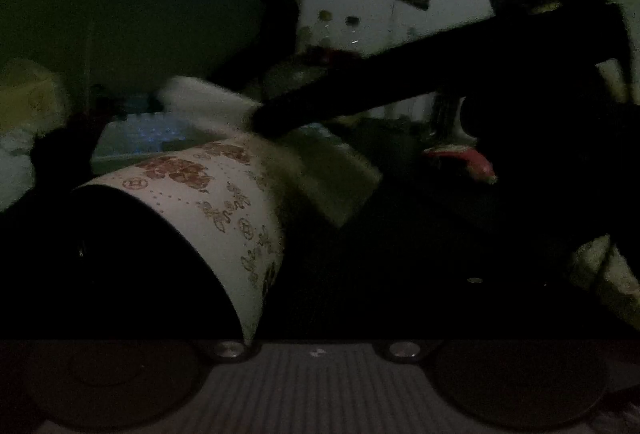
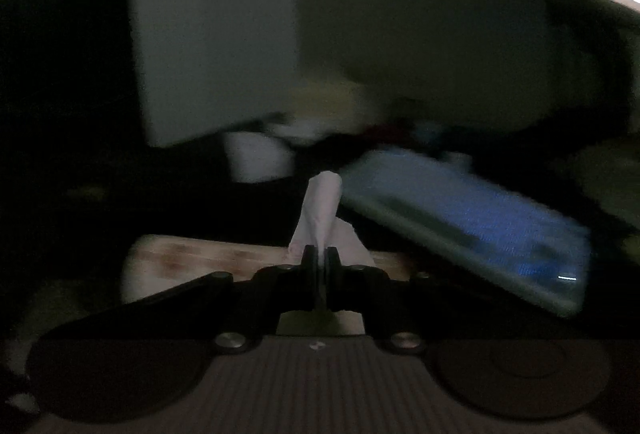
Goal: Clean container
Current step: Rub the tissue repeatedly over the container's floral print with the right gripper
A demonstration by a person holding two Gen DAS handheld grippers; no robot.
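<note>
Printed paper container [image 1: 224, 194], crumpled tissue [image 2: 320, 210]

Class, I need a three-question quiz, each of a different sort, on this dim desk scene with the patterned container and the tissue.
1. True or false: the right claw is shut on a white tissue.
2. The patterned container is: A) lying tilted on its side, B) upright, C) stacked.
3. Fill in: blue light glows from the ____.

Key: 1 true; 2 A; 3 keyboard.

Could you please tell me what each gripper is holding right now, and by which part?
The right gripper pinches a white tissue near its lower end. The left gripper's grip on the patterned container cannot be told.
</note>
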